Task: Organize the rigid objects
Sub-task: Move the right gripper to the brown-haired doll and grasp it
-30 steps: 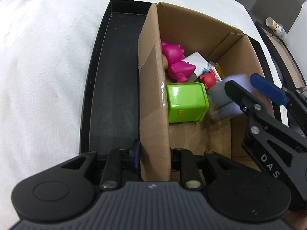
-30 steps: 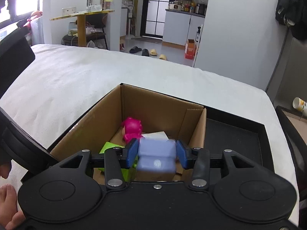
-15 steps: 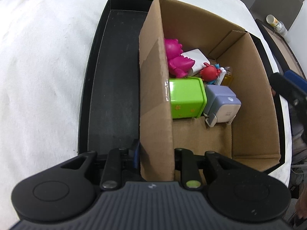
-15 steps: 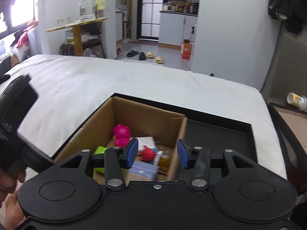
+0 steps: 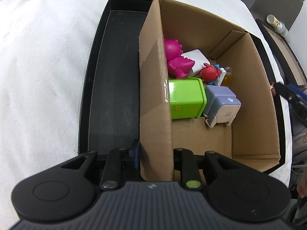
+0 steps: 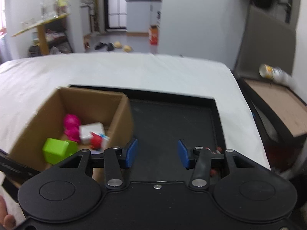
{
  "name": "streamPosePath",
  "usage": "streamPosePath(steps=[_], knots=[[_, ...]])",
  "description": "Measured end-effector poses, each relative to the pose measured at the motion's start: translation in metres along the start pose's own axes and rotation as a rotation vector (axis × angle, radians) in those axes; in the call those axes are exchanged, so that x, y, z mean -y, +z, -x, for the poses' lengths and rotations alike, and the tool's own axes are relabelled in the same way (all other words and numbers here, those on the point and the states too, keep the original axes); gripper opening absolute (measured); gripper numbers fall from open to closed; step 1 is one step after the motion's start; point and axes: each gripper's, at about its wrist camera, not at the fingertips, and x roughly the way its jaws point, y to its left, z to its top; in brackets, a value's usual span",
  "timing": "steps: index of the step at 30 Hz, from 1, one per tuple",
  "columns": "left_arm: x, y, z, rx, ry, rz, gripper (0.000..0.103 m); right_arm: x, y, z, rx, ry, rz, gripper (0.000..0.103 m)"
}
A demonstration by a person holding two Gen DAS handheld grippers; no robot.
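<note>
My left gripper (image 5: pixel 155 153) is shut on the left wall of the open cardboard box (image 5: pixel 249 95), one finger outside and one inside. Inside the box lie a pink dinosaur toy (image 5: pixel 176 57), a white block (image 5: pixel 193 57), a red crab toy (image 5: pixel 209 72), a small yellow bottle (image 5: pixel 227 77), a green box (image 5: pixel 184 97) and a lavender device (image 5: pixel 222 103). My right gripper (image 6: pixel 157 153) is open and empty. It hangs over the black tray (image 6: pixel 172 118), to the right of the box (image 6: pixel 119 111). One of its fingers (image 5: pixel 293 95) shows at the left wrist view's right edge.
The black tray (image 5: pixel 113 76) holds the box and lies on a white cloth (image 5: pixel 38 76). Something small, red and white (image 6: pixel 216 149) sits in the tray's near right corner. A low side table with a paper cup (image 6: pixel 272 72) stands to the right.
The right gripper let go of the lavender device, which now rests in the box beside the green box. It then pulled back and swung right over the tray. The left gripper kept still.
</note>
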Motion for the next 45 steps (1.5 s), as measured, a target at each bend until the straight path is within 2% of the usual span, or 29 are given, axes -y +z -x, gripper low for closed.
streamPosePath(steps=[4, 7, 11, 21, 30, 36, 45], knots=[[0.000, 0.000, 0.001, 0.003, 0.003, 0.004, 0.022, 0.015, -0.007, -0.014, -0.046, -0.040, -0.037, 0.047], [0.000, -0.001, 0.001, 0.003, 0.004, 0.004, 0.022, 0.023, -0.012, -0.021, -0.056, -0.074, -0.057, 0.051], [0.000, 0.000, 0.001, 0.002, 0.003, 0.006, 0.022, 0.032, -0.017, -0.031, -0.077, -0.109, -0.079, 0.051], [0.000, 0.000, 0.003, 0.003, -0.002, 0.006, 0.022, 0.043, -0.023, -0.049, -0.081, -0.160, -0.071, 0.059], [-0.001, 0.000, 0.004, 0.000, -0.007, 0.014, 0.023, 0.048, -0.022, -0.061, -0.054, -0.162, -0.060, 0.059], [-0.001, 0.001, 0.004, -0.001, -0.011, 0.015, 0.023, 0.042, -0.024, -0.071, -0.060, -0.208, 0.004, 0.060], [-0.001, 0.000, 0.004, 0.002, -0.018, 0.011, 0.023, 0.034, -0.022, -0.060, -0.076, -0.168, 0.018, 0.054]])
